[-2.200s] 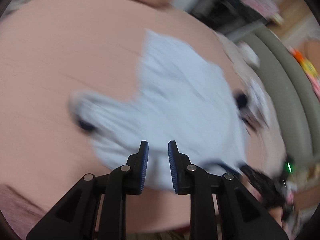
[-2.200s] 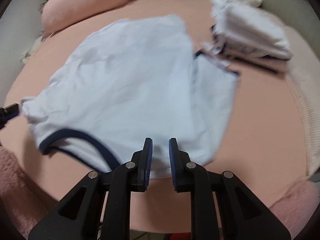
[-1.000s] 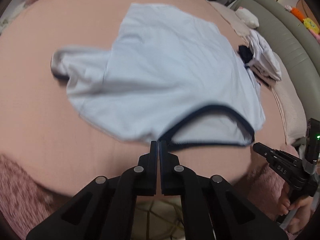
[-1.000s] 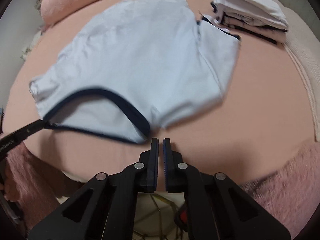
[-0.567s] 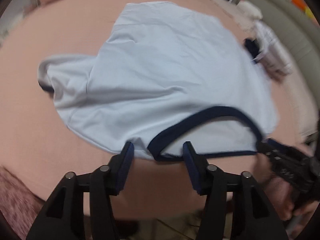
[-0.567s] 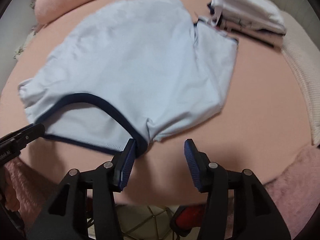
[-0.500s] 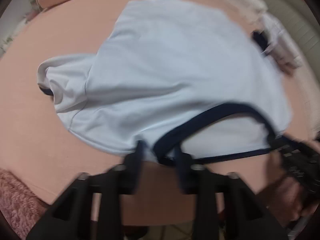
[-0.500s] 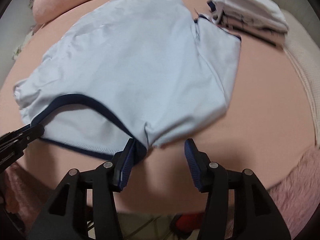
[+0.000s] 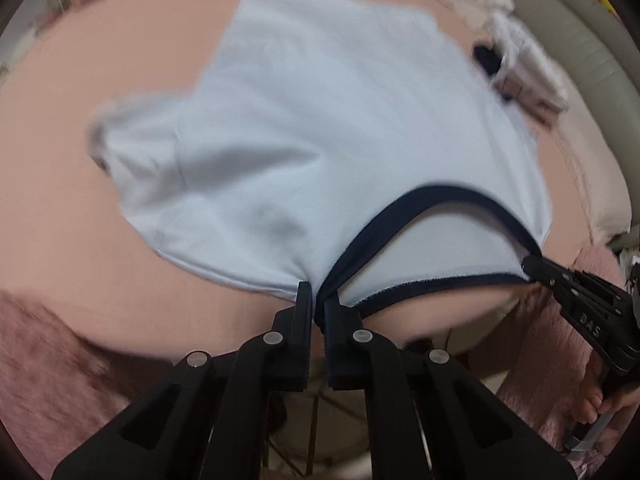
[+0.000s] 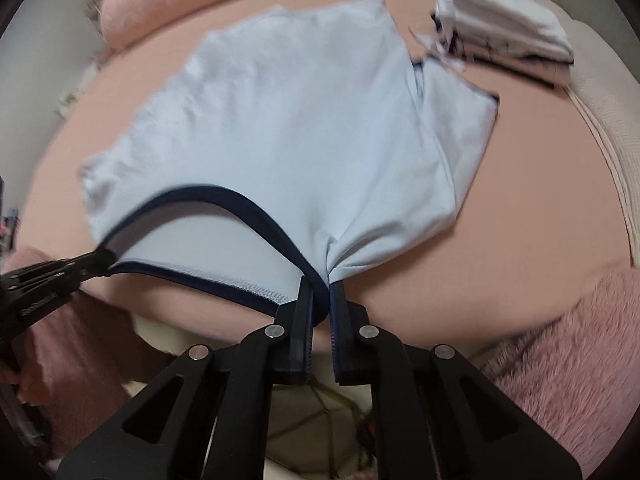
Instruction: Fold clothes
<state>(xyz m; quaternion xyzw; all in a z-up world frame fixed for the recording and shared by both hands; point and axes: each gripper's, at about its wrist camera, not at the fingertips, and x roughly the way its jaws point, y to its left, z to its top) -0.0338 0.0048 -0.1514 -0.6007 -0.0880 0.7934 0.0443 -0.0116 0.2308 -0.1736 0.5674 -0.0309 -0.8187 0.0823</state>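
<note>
My left gripper [image 9: 318,298] has just squeezed shut, and it is pinching the shirt [image 9: 320,128] at one end of the dark blue neck band [image 9: 404,204]. My right gripper [image 10: 320,290] has just squeezed shut too, and it is pinching the other end of that band. The cloth bunches up into little folds where each one bites it.

Only the left camera shows the right gripper from the side, with fingertips of a hand [image 9: 596,404] under it. Only the right camera shows the left gripper from the side, at the left edge.

Close to me is a fuzzy pink blanket [image 10: 568,344]. Past it is the pink bed [image 10: 540,184], and the shirt lies spread on it. The shirt is pale blue with short sleeves. The neck hole is near me and the bottom hem is far away. One sleeve has a blue edge that I can see only in the right camera.

Farther back is a pile of folded clothes [image 10: 504,28]. The right camera also shows a pink pillow [image 10: 168,4] at the far side. The left camera shows a grey-green padded edge [image 9: 580,36] behind the pile.
</note>
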